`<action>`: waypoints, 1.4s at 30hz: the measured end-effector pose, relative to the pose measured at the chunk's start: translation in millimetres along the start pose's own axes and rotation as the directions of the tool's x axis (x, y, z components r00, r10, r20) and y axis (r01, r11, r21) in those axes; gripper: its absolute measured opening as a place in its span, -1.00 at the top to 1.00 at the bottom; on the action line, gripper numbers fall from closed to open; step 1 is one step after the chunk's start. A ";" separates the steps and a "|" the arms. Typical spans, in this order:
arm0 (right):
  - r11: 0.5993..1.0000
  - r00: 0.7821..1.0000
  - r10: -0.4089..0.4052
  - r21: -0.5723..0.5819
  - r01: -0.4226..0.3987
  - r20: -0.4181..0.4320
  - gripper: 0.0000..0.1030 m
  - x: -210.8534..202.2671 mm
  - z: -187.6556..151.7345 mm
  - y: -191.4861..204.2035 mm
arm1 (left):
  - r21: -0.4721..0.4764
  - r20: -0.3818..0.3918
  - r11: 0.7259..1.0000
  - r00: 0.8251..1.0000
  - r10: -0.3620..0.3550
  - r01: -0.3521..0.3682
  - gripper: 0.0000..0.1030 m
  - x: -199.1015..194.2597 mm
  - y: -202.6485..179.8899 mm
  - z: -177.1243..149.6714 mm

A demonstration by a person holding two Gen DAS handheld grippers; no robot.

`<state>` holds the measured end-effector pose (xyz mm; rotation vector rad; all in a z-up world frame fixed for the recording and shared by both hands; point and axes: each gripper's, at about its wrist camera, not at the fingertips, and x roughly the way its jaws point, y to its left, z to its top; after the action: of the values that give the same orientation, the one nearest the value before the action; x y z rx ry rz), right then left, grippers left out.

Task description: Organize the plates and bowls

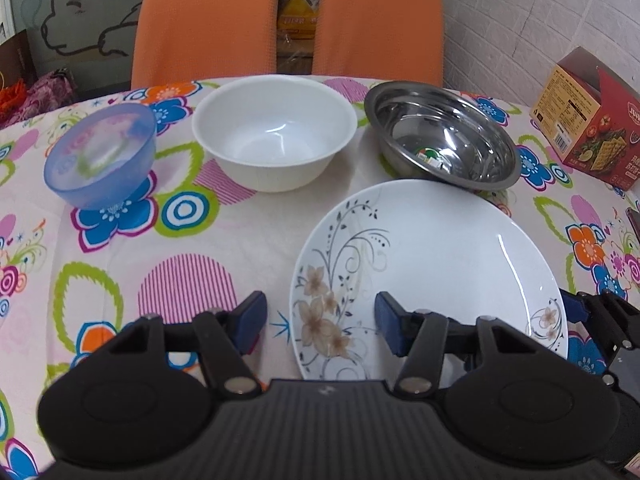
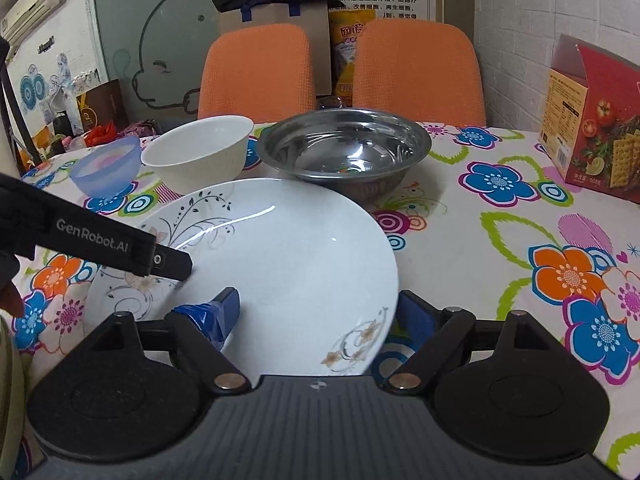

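Observation:
A white plate with a flower pattern lies on the tablecloth in front of three bowls. These are a clear blue bowl, a white bowl and a steel bowl. My left gripper is open and straddles the plate's left rim, with one pad over the plate and one outside it. My right gripper is open around the right rim of the plate in the same way. No pad presses on the plate. The steel bowl stands just behind the plate's far rim.
A red cracker box stands at the table's right side. Two orange chairs are pushed up to the far edge. The floral tablecloth is bare left of the plate. A small dark object lies at the right edge.

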<state>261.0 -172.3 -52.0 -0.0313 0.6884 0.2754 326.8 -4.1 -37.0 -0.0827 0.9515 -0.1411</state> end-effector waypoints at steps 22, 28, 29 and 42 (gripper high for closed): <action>0.999 0.998 0.034 0.002 -0.034 0.060 -0.43 -3.5 -9.1 2.4 | -0.042 0.000 0.999 0.999 -0.033 0.033 0.42 -10.8 0.3 -8.9; 1.000 0.998 0.019 0.004 -0.020 0.067 -0.43 -15.4 -11.0 10.8 | -0.043 0.018 0.999 0.999 -0.033 0.034 0.42 -25.9 2.9 -14.7; 0.999 0.997 0.028 0.019 -0.029 0.072 -0.43 -17.8 -12.1 10.8 | -0.038 0.020 0.999 0.999 -0.034 0.035 0.42 -30.2 3.7 -16.1; 0.992 0.976 0.125 -0.004 -0.126 0.181 -0.46 -82.8 -20.2 75.5 | -0.115 0.104 0.993 0.994 0.016 -0.004 0.42 -133.2 64.5 -71.1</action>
<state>167.7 -121.8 -10.7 0.0437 0.5113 0.3921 198.0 79.9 20.6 -0.1900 0.8544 -0.0720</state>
